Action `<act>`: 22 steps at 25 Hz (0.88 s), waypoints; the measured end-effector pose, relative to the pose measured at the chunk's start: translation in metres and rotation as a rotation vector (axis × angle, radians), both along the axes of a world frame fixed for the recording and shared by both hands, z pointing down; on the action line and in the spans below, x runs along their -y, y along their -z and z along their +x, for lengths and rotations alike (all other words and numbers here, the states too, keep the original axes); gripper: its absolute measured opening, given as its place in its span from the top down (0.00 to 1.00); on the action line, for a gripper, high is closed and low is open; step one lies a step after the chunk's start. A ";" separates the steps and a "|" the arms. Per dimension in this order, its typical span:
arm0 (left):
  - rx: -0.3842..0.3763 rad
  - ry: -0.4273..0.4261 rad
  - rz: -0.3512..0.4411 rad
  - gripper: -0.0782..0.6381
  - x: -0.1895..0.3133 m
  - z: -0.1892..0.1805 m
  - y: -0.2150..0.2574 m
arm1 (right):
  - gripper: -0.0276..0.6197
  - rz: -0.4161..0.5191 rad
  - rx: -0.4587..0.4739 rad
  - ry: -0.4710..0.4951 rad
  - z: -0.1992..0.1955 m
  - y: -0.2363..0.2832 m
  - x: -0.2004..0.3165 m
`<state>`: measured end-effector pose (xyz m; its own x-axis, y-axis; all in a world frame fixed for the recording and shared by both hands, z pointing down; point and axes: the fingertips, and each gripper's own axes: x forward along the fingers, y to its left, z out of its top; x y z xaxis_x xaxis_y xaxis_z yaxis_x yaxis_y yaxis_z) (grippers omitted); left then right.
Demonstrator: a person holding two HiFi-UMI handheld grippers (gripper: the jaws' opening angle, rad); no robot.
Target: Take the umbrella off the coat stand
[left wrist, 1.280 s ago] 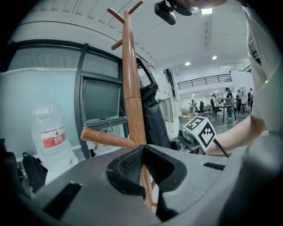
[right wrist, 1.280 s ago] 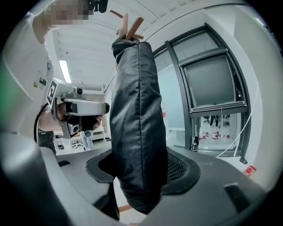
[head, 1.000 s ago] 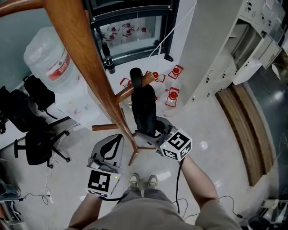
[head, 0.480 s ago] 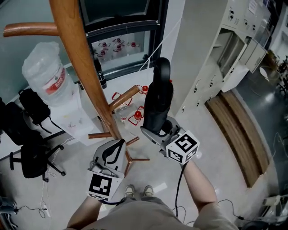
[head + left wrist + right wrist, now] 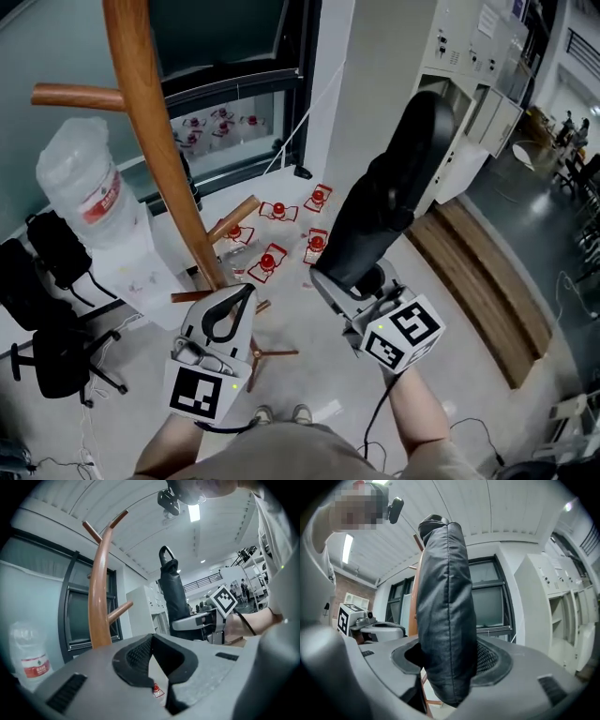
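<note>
Umbrella (image 5: 380, 211), clamped low in the right gripper's (image 5: 354, 278) wide-set jaws, rises lengthwise up and away from it, apart from the coat stand (image 5: 150, 141), which lies beyond the closed, empty left gripper (image 5: 246, 292).

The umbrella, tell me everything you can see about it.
The umbrella is black, folded shut and wrapped in a matte fabric sleeve with a stitched seam down its side. A small loop sticks up from its top end. It stands nearly upright, its lower end clamped between the jaws of the right gripper, whose pads press on both sides. Nothing else touches it: it hangs on no peg and stands apart from the wooden coat stand, to that stand's right in the head view.
</note>
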<state>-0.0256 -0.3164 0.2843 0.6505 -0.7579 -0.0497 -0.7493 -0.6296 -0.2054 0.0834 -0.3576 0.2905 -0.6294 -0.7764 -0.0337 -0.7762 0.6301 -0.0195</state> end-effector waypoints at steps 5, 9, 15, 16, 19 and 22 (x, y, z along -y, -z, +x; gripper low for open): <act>-0.029 0.011 0.032 0.88 -0.011 -0.004 0.026 | 0.55 0.018 -0.010 -0.106 0.024 0.020 -0.024; -0.020 0.017 0.060 0.88 -0.017 -0.005 0.036 | 0.55 0.035 0.001 -0.155 0.034 0.029 -0.046; -0.012 0.032 0.047 0.88 -0.021 -0.009 0.028 | 0.55 0.029 0.017 -0.192 0.036 0.027 -0.075; -0.010 0.033 0.043 0.88 -0.022 -0.010 0.025 | 0.55 0.023 0.021 -0.192 0.035 0.025 -0.078; 0.007 0.038 0.033 0.88 -0.023 -0.012 0.016 | 0.55 -0.001 0.034 -0.191 0.035 0.017 -0.086; 0.029 0.046 0.021 0.88 -0.022 -0.013 0.004 | 0.55 -0.029 0.028 -0.201 0.036 0.003 -0.089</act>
